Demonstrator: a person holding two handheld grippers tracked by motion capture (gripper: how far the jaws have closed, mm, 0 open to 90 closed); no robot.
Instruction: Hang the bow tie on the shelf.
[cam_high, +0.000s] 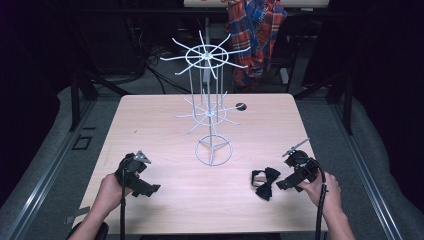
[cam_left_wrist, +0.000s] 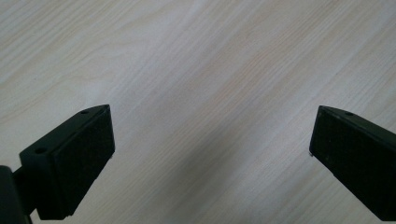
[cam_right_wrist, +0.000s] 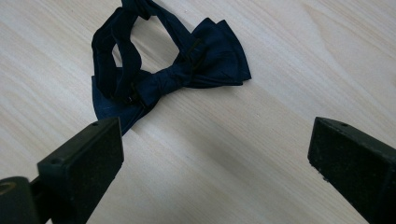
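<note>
both grippers near worktop's front edge | left gripper (cam_left_wrist: 212, 140) jaws apart, empty | right gripper (cam_right_wrist: 215, 154) jaws apart beside bow tie (cam_right_wrist: 168, 70) | wire rack (cam_high: 210, 107) bare, tie not yet lifted

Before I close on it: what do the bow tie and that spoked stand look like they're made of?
Bow tie: dark navy woven fabric, likely satin-like, judging by soft folds and faint sheen. Stand: thin white-coated metal wire, it seems, with slim rigid spokes and a ring base.
</note>
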